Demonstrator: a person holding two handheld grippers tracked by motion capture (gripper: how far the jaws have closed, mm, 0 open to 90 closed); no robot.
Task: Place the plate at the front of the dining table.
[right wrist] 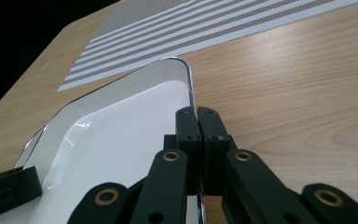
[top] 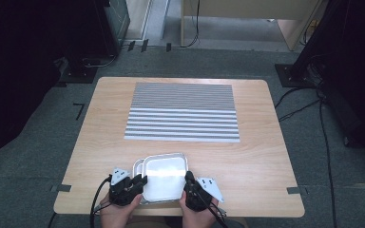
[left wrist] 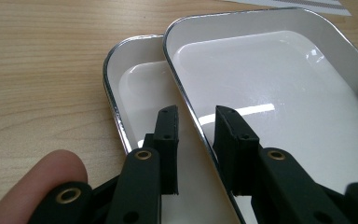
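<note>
Two shallow white trays with shiny metal rims lie near the table's front edge. The upper tray (top: 164,178) (left wrist: 270,70) (right wrist: 121,126) rests on the lower tray (top: 137,167) (left wrist: 140,79), shifted to the right of it. My left gripper (top: 140,180) (left wrist: 196,114) is open. Its jaws straddle the upper tray's left rim, one over the lower tray and one inside the upper tray, with a gap on each side. My right gripper (top: 188,178) (right wrist: 196,112) is shut on the upper tray's right rim, which runs up between its pads.
A grey-and-white striped mat (top: 183,111) (right wrist: 205,32) lies flat across the far half of the wooden table (top: 266,156). Bare wood surrounds the trays on both sides. Dark floor with cables lies beyond the table's edges.
</note>
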